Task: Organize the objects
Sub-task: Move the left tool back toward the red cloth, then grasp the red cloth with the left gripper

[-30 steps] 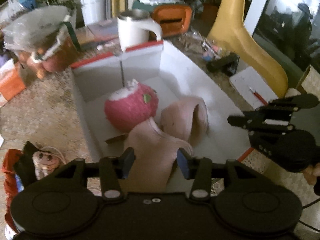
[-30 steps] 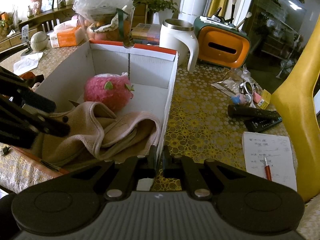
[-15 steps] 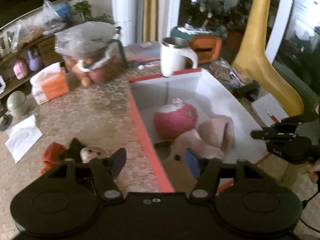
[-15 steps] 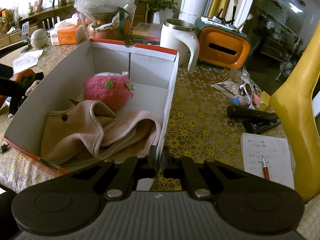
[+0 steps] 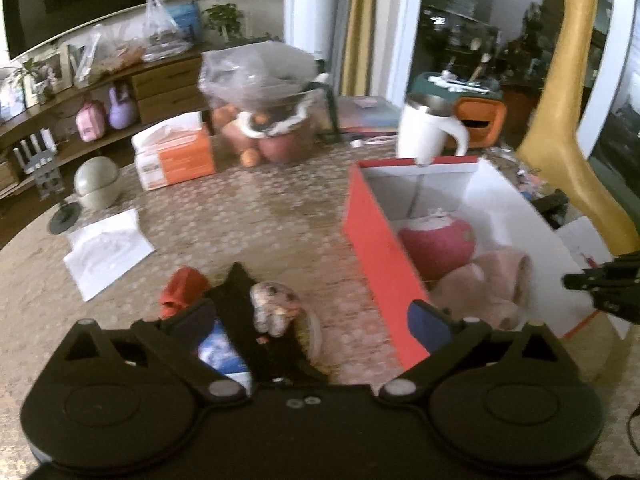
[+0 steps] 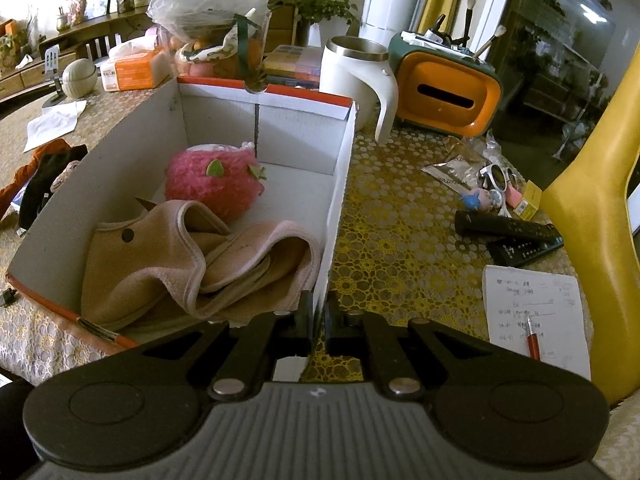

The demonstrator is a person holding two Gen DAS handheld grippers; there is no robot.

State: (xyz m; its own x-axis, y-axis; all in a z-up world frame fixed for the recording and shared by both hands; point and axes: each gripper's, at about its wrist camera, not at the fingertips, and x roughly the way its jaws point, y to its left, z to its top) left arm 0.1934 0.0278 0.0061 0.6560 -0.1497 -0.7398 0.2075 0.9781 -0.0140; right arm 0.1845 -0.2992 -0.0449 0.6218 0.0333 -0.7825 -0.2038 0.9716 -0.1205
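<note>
The right claw (image 6: 318, 316) pinches the box (image 6: 340, 184) wall at six o'clock to keep it steady. The left claw (image 5: 310, 320) is opening, empty, over the small toy (image 5: 274, 308) to grab it.

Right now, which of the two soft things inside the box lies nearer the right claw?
The beige cloth, crumpled at the near end beside the claw; the pink plush strawberry sits farther back.

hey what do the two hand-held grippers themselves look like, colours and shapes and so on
Left hand-held gripper: matte black body with two round discs, silver pivot bolts, angled black arms and blue pads on its fingers. Right hand-held gripper: the same black discs, arms and silver bolts, but with a grey ribbed centre panel and black fingertips. No sleeves are visible.
</note>
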